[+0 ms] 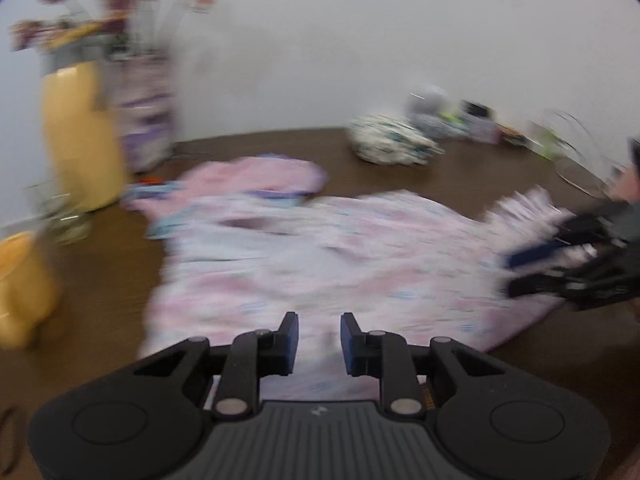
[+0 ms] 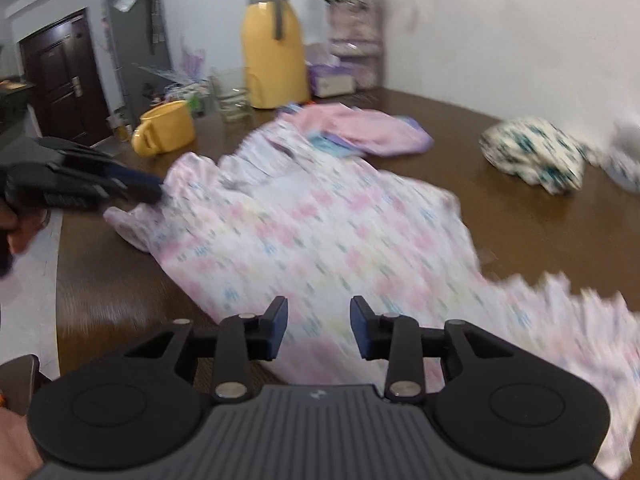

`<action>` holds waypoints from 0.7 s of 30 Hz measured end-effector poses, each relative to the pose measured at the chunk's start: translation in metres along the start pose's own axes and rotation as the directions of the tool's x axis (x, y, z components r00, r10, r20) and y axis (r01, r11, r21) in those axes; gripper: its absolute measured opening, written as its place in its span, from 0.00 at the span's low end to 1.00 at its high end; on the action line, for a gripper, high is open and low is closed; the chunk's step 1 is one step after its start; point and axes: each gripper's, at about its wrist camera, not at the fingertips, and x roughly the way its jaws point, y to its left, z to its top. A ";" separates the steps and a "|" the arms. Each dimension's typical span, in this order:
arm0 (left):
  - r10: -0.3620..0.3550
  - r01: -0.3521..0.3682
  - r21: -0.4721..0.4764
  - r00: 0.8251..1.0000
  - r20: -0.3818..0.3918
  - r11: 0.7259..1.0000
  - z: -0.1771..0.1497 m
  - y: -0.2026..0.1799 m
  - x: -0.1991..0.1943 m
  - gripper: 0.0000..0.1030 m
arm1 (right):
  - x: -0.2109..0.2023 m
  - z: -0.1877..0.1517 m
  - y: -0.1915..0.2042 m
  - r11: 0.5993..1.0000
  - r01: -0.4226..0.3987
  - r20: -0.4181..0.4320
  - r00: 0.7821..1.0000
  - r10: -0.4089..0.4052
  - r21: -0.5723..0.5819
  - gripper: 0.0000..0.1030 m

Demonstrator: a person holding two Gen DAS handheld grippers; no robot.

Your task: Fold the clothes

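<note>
Brown table (image 2: pixel 500 92) lies bare beyond pink garment's (image 2: pixel 320 220) far edge

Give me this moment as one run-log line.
garment: pink printed garment spread on brown table, unfolded | left gripper: open, empty, over near hem | right gripper: open, empty, over garment

both fisheye views are evenly and softly lit, bright on the white wall (image 1: pixel 360 40), with no hard shadows. motion blur smears nearly everything; the left wrist view is the worse. only each view's own hand-held gripper at the bottom stays sharp. a dull sheen lies on the brown bench (image 2: pixel 460 120). dark corners and bowed lines mark the frame edges.
</note>
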 end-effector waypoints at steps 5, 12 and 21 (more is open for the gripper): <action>0.021 -0.019 0.055 1.000 -0.024 0.998 0.002 -0.021 0.047 0.20 | 0.042 0.010 0.006 0.999 0.022 -0.012 1.000 -0.022 -0.027 0.34; 0.103 -0.105 -0.054 0.994 -0.036 0.993 0.001 0.032 0.056 0.14 | 0.046 0.003 -0.003 0.999 0.046 -0.033 0.998 -0.046 -0.014 0.33; 0.115 -0.113 -0.136 0.993 0.005 0.984 -0.002 0.063 0.036 0.17 | 0.035 -0.002 0.006 0.998 0.048 -0.023 0.999 -0.049 -0.043 0.37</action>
